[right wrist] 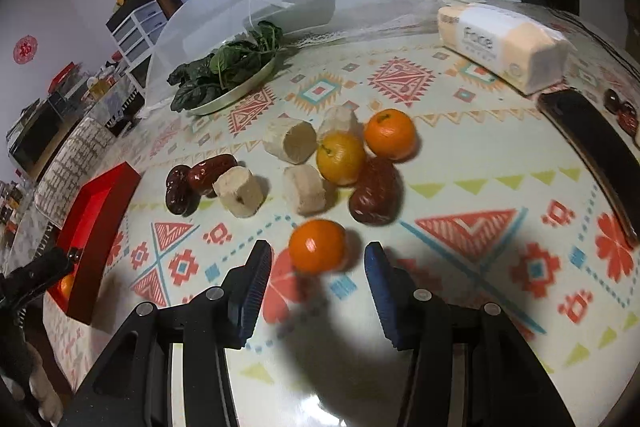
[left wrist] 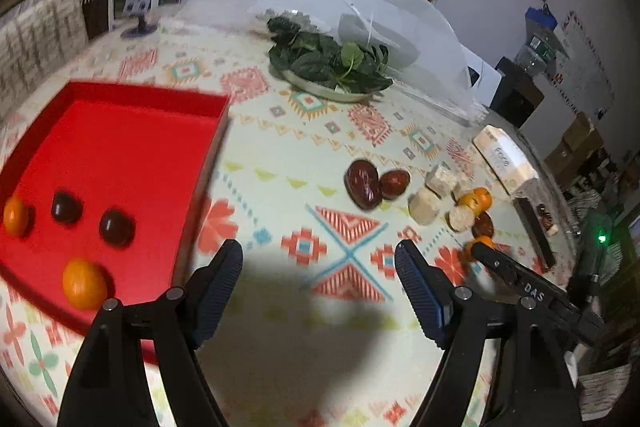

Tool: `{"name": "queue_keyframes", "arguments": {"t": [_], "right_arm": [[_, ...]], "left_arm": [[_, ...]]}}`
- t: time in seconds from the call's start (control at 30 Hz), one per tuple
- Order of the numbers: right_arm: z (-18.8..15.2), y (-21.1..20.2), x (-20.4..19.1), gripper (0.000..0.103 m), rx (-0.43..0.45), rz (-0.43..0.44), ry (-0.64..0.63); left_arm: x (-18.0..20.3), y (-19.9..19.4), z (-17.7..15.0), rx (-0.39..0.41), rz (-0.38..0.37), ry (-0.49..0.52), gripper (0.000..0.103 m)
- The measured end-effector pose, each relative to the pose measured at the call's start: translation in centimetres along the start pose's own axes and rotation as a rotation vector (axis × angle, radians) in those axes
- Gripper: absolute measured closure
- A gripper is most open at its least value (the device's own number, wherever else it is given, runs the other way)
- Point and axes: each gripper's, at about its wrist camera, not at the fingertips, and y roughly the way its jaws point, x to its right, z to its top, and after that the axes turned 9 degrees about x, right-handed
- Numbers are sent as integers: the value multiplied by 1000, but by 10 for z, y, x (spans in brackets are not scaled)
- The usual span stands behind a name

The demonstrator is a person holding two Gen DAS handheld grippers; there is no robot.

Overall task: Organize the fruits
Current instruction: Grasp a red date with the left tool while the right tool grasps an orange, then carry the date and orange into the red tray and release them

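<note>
A: What is seen at nine o'clock?
B: A red tray [left wrist: 132, 131] holding two oranges and two dark fruits; the left hand-held gripper [left wrist: 319, 267] is spread apart, empty

A: And rightward?
B: The right hand-held gripper [right wrist: 318, 269] is parted around a tangerine [right wrist: 317, 245] on the surface [right wrist: 460, 195]

the left gripper [left wrist: 319, 275] hovers above the table with its two dark ribbed fingers [left wrist: 218, 291] spread wide apart and nothing between them. the right gripper [right wrist: 318, 277] is also spread wide, angled down toward the table, its blue-padded fingers [right wrist: 382, 291] not closed on anything. from the left wrist view, the right gripper [left wrist: 504, 267] shows as a dark arm reaching in from the right edge.
</note>
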Motion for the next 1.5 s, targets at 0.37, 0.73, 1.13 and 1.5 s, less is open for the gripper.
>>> {"name": "queue_keyframes", "arguments": {"t": [0.37,0.73,1.13,1.5], "right_arm": [[4,13,-3,68,12,14,-6],[3,14,-5,68,4,64,-6],[1,8,-10,68,33,67,-38],[-9,-8,-27,69,35,90,-51]], "left_arm": [[35,91,18,-34,4,138,26],[45,127,15,-62,-5,187,53],[46,81,15,10,-40,147,71],[-37,-20,15,145,-2,-33,71]]}}
